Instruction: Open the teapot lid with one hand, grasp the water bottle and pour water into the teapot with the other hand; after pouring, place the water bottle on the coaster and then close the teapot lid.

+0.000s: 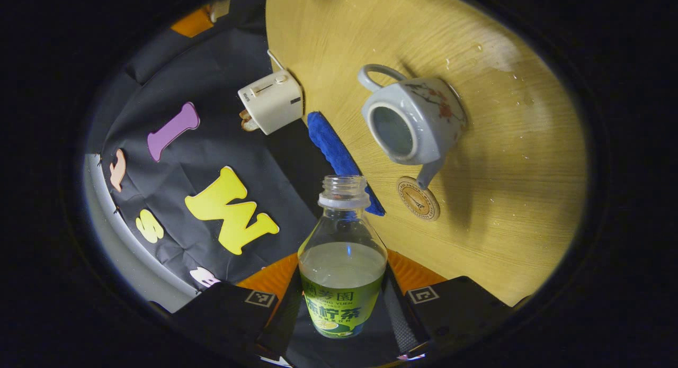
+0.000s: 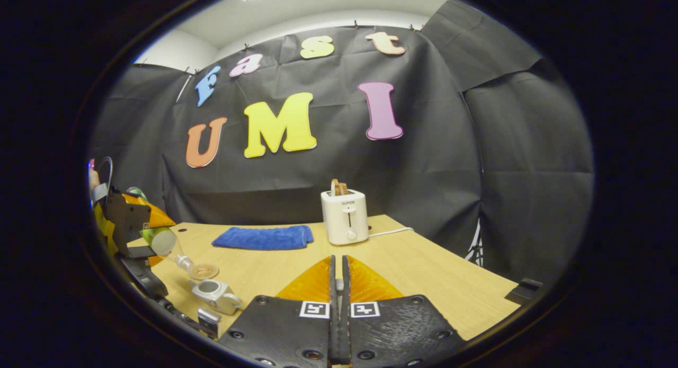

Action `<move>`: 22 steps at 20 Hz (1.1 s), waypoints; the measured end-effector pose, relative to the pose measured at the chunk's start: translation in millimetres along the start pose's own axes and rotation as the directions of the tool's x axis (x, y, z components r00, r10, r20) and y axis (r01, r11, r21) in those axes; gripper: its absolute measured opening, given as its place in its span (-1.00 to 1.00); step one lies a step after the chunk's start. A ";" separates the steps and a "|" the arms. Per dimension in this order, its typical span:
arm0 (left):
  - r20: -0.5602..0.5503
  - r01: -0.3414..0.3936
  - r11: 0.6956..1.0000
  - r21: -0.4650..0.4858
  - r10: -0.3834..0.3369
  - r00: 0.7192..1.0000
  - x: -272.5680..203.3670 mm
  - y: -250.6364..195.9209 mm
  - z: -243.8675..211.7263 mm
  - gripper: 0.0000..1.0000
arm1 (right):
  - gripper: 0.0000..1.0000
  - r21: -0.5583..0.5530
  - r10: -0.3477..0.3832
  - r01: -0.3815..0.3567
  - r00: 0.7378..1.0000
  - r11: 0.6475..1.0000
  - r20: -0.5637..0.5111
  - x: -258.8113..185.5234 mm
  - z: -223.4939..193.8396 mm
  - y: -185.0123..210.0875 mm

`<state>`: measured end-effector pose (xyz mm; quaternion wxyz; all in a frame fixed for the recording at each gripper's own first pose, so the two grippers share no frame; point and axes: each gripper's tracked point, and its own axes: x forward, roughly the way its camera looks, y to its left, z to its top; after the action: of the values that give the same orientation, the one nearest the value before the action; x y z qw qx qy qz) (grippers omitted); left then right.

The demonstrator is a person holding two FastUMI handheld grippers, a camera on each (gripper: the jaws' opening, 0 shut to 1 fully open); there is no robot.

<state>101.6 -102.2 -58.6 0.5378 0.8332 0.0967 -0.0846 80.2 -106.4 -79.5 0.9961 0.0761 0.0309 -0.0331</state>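
Left gripper view first: what is that gripper doing?

– The left gripper (image 1: 341, 304) is clamped on a clear plastic bottle with a green label (image 1: 341, 262), one finger pressing each side of the label. The bottle has no cap and is partly full of pale liquid. Its open neck points toward the white ceramic teapot with a red flower pattern (image 1: 418, 119).

– And the teapot itself?

– It stands on the light wooden table (image 1: 503, 172) with its round mouth uncovered. A round cork-coloured coaster (image 1: 418, 198) lies just beside the teapot's spout. A folded blue cloth (image 1: 333, 145) lies near the teapot on its open-mouth side. A white toaster with bread in it (image 1: 271, 100) sits beyond the cloth, well apart from the teapot. A few water drops glint on the table past the teapot's base.

– What about the right gripper view?

– The right gripper (image 2: 337, 283) has its fingers drawn together, with a thin slit between them. I cannot tell whether anything is pinched there. Far off, the left gripper (image 2: 127, 220) holds the bottle (image 2: 164, 241) tilted, neck down, above the teapot (image 2: 214, 294). The coaster (image 2: 204, 271) lies just behind the teapot. The cloth (image 2: 262, 236) and toaster (image 2: 344, 217) lie farther back on the table (image 2: 424, 272). I cannot tell whether liquid is running out.
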 end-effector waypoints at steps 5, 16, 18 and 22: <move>0.051 -0.004 0.931 -0.364 0.024 0.998 -2.6 11.4 -6.8 0.51 | -1.00 -0.004 -0.023 0.023 1.000 1.000 0.003 -0.3 0.6 -8.6; 0.082 0.059 0.385 -0.921 0.044 0.996 -6.5 10.2 -46.7 0.51 | -0.99 -0.020 -0.020 0.020 1.000 1.000 -0.008 0.5 -6.4 -1.4; 0.112 0.098 0.181 -0.979 0.067 0.992 -5.6 6.1 -46.9 0.51 | -0.99 -0.030 -0.019 0.018 1.000 0.999 -0.008 1.5 -7.5 1.0; 0.177 0.213 -0.203 -0.956 0.181 0.968 2.7 12.1 -36.1 0.52 | -1.00 -0.052 -0.022 0.021 1.000 0.998 -0.019 2.9 -13.9 3.4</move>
<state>108.6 -73.9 -33.8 0.9899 0.0864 0.0681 -0.0899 82.5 -101.0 -92.9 0.9969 0.0504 0.0422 -0.0425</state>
